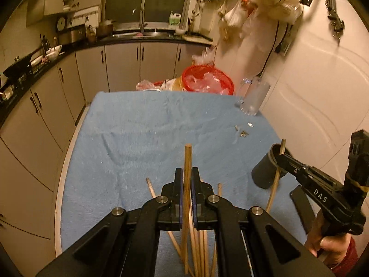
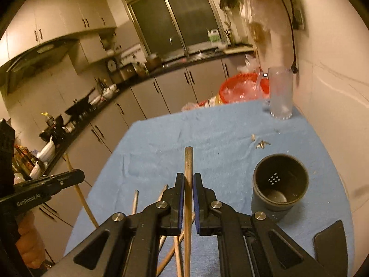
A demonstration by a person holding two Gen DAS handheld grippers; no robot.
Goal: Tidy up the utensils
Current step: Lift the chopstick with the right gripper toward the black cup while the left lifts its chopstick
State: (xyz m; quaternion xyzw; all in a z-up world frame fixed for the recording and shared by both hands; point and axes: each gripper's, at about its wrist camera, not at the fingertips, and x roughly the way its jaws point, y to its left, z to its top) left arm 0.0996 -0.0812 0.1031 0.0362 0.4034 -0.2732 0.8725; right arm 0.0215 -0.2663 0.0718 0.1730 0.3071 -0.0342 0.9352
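Clenched on a chopstick (image 2: pixel 188 173) apiece: right tool (image 2: pixel 188 180), left tool (image 1: pixel 187 173). Black holder (image 2: pixel 280 182) upright on the blue-clothed surface (image 2: pixel 184 127), just right of the right tool, nearer that hand; loose chopsticks (image 1: pixel 198 242) below.

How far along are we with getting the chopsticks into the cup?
Early. The black cup looks empty, so nothing is stowed. In hand: the left gripper and the right gripper each clamp one chopstick, both clear of the cup. Left: several loose chopsticks on the blue cloth below the grippers.
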